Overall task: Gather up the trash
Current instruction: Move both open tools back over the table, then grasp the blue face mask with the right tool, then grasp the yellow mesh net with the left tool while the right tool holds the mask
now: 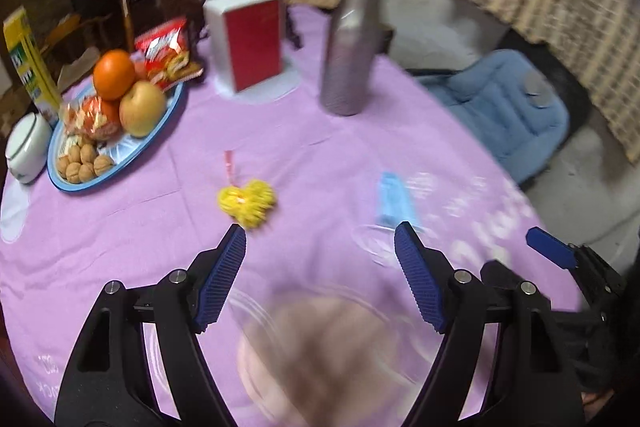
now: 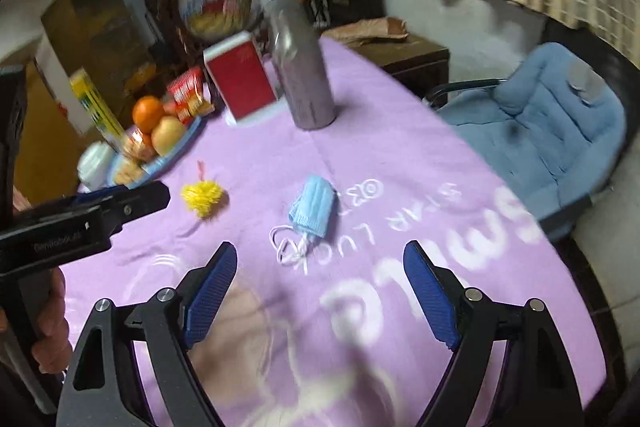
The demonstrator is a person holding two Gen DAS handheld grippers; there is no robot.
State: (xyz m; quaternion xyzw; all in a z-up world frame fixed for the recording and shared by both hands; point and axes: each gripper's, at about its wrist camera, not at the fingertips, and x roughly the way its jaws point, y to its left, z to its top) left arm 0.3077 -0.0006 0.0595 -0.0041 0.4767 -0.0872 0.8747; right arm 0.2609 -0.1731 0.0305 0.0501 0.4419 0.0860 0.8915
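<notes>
— Where does the mask (image 2: pixel 314 205) lie?
— On the tablecloth (image 2: pixel 400 155), at three o'clock from the pompom (image 2: pixel 203 198).
— And the bottle (image 2: pixel 302 67)?
— At twelve o'clock behind the mask; the fruit plate (image 2: pixel 180 151) at ten.

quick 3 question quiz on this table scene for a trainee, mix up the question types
1. True or false: the left gripper is shut on the yellow mesh scrap.
2. Which item lies nearest ahead of the right gripper? A) metal flask B) blue face mask C) red box
3. Fill in: the orange sits on a blue-rimmed ____.

Key: 1 false, both grippers are open and empty; 2 B; 3 plate.
</notes>
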